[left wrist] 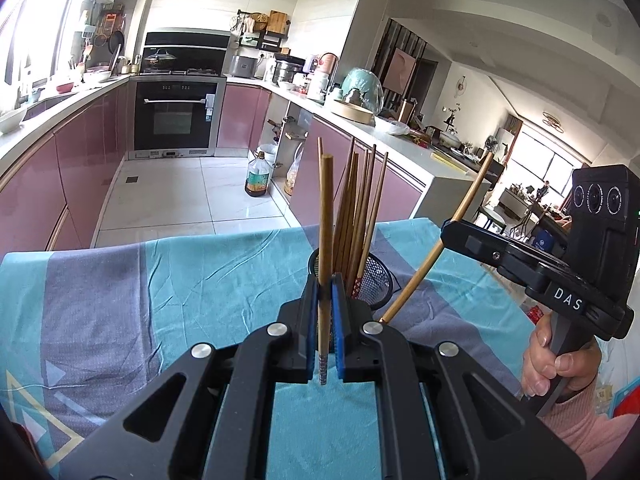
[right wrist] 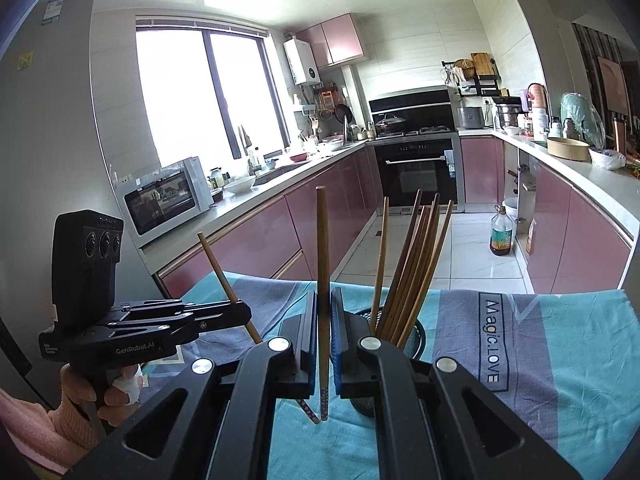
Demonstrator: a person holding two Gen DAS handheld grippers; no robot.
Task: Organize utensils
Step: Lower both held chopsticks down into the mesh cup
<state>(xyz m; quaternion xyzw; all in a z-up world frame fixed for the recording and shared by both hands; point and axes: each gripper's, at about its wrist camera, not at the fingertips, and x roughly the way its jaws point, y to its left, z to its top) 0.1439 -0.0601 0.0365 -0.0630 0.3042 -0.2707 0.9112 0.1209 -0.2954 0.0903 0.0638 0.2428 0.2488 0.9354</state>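
Observation:
A black mesh holder [left wrist: 376,280] stands on the teal and grey tablecloth [left wrist: 160,300] with several brown chopsticks [left wrist: 356,208] upright in it. My left gripper [left wrist: 325,280] is shut on one wooden chopstick [left wrist: 326,220], held upright just in front of the holder. To the right, my right gripper [left wrist: 446,227] is shut on another chopstick [left wrist: 468,200], tilted, beside the holder. In the right wrist view, my right gripper [right wrist: 324,294] clamps its chopstick [right wrist: 322,248] left of the holder [right wrist: 418,338]. My left gripper [right wrist: 244,314] grips a slanted chopstick [right wrist: 220,268] further left.
The tablecloth's [right wrist: 560,360] far edge drops to a tiled kitchen floor. Pink cabinets line both sides, with an oven [left wrist: 176,120] at the back. An oil bottle [left wrist: 258,176] stands on the floor. A microwave [right wrist: 168,196] sits on the left counter.

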